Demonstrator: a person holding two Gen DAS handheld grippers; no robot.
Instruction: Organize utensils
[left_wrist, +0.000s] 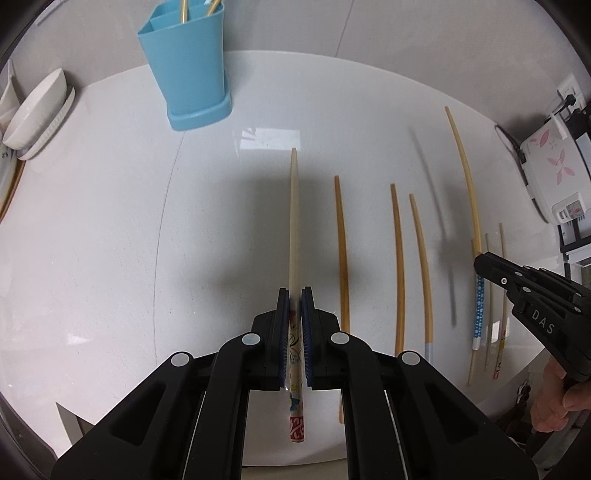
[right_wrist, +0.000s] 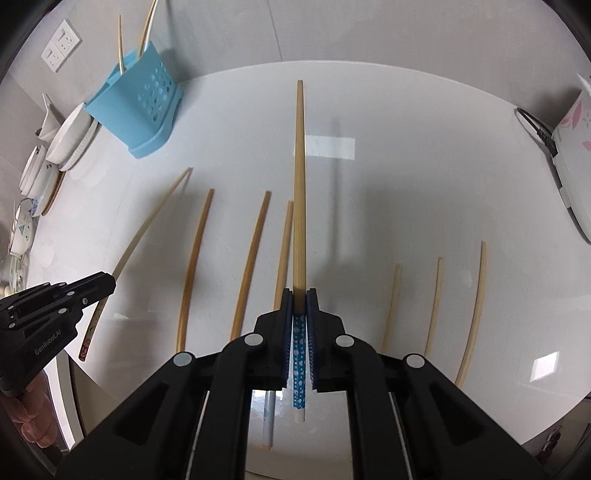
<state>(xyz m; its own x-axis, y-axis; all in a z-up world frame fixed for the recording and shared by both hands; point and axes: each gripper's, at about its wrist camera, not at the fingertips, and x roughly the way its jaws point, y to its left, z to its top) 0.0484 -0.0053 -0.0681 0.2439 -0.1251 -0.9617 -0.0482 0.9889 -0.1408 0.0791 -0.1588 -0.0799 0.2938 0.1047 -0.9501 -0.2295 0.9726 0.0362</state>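
Left tongs (left_wrist: 294, 295) grip the floral-handled bamboo chopstick (left_wrist: 293, 221); right tongs (right_wrist: 299, 295) clamp the blue-dotted wooden chopstick (right_wrist: 299, 184). Tilt tips down, lower each into the blue plastic holder (left_wrist: 188, 70).

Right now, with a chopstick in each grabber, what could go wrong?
1. Each gripper pinches its chopstick near the patterned end: the left gripper holds the flowery chopstick, the right gripper holds the blue dotted chopstick. The long tips may swing or slip.
2. The blue utensil holder has narrow compartments, so a tip might miss or tip it.
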